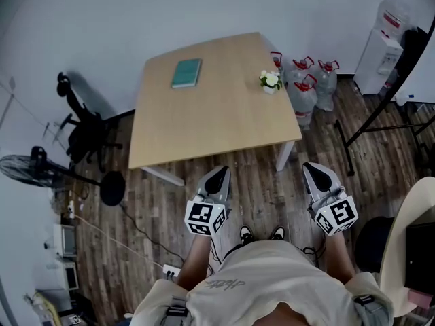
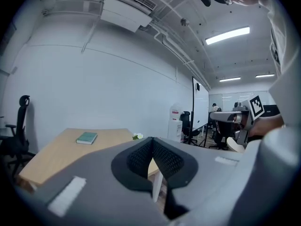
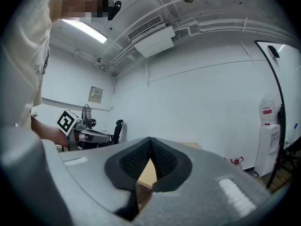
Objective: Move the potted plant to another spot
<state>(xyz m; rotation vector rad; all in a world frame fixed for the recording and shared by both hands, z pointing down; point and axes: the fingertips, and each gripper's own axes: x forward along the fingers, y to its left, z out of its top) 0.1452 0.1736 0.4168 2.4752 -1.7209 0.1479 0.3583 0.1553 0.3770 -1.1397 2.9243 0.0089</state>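
A small potted plant [image 1: 270, 81] with white flowers stands near the right edge of the wooden table [image 1: 211, 124]; the left gripper view catches the plant [image 2: 138, 136] far off past the jaws. My left gripper [image 1: 219, 176] hangs over the floor just short of the table's near edge, its jaws closed together with nothing between them. My right gripper [image 1: 314, 170] is held level to the right of the table leg, also shut and empty. Both are well short of the plant.
A green book [image 1: 186, 73] lies on the table's far left. Several water jugs [image 1: 307, 87] stand by the table's right side, a water dispenser [image 1: 379, 53] beyond. An office chair [image 1: 85, 134] and a floor fan [image 1: 41, 168] are at left, a black stand [image 1: 380, 114] at right.
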